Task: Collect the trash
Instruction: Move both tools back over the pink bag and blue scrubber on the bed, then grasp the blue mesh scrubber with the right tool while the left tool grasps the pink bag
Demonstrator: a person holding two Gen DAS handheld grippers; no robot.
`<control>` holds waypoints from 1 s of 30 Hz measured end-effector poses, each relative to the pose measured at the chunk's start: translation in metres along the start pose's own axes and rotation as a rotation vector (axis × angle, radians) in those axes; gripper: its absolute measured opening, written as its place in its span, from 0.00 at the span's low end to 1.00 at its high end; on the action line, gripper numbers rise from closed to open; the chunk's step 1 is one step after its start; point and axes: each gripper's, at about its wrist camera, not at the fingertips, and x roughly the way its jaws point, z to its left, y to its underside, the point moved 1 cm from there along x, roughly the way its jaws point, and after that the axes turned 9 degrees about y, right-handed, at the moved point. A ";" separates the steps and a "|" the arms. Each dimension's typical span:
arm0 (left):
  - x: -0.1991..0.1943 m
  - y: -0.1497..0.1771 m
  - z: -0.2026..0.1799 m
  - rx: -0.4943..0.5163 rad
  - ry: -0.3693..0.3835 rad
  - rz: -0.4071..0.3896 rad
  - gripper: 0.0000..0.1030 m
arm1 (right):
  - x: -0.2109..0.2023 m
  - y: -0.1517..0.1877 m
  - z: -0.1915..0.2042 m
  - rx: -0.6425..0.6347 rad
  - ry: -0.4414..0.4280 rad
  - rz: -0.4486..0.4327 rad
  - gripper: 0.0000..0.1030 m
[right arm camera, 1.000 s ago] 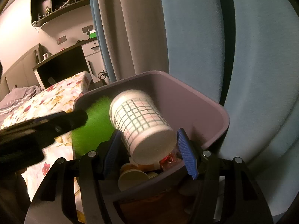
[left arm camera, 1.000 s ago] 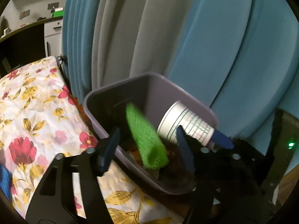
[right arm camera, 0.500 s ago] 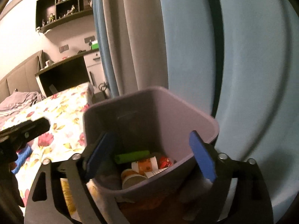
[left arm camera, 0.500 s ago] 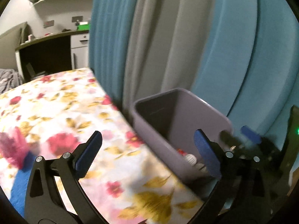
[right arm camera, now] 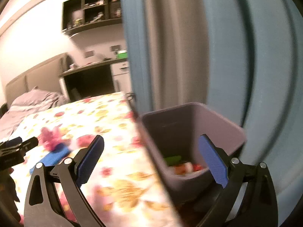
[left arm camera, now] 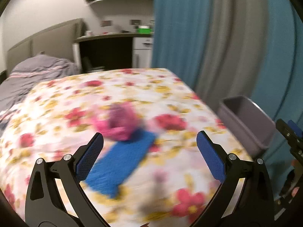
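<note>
Blue, cross-hatched pads are facing each other across a wide gap on my left tongs (left arm camera: 150, 152); these tongs are released, with nothing gripped. Beyond them, on the bed, a flat blue rectangular piece (left arm camera: 121, 162) is lying with a crumpled pink lump (left arm camera: 121, 123) resting on its far end, both badly blurred. My right tongs (right arm camera: 151, 155) are spreading their jaws at this moment, their black arms and blue pads holding nothing. Between those pads I am looking over the near rim of a grey-mauve plastic bin (right arm camera: 223, 126), rectangular with smooth walls and rounded corners. It is standing beside the bed's edge, in front of the curtains. At its bottom the trash (right arm camera: 181, 165) is sitting: a green strip, something orange and white, a red scrap; finer detail is too blurred to tell.

The bed (left arm camera: 170, 98) is wearing a white sheet printed with red and yellow flowers, with a rumpled grey blanket (left arm camera: 36, 70) at the far end by a padded headboard. Heavy curtains (left arm camera: 227, 37) are hanging in soft vertical folds, teal and grey. Farther back, a dark desk (left arm camera: 106, 36) is carrying a bright green box (left arm camera: 144, 30), and dark wall shelves (right arm camera: 90, 15) are holding small clutter.
</note>
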 end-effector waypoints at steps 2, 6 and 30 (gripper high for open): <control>-0.013 0.006 0.025 -0.022 -0.049 -0.011 0.94 | -0.004 0.003 0.023 -0.029 -0.031 0.007 0.93; -0.036 0.019 0.066 -0.057 -0.134 -0.024 0.94 | -0.008 0.011 0.072 -0.081 -0.091 0.037 0.93; -0.089 0.040 0.162 -0.160 -0.208 -0.068 0.94 | 0.033 0.072 0.241 -0.263 -0.179 0.295 0.93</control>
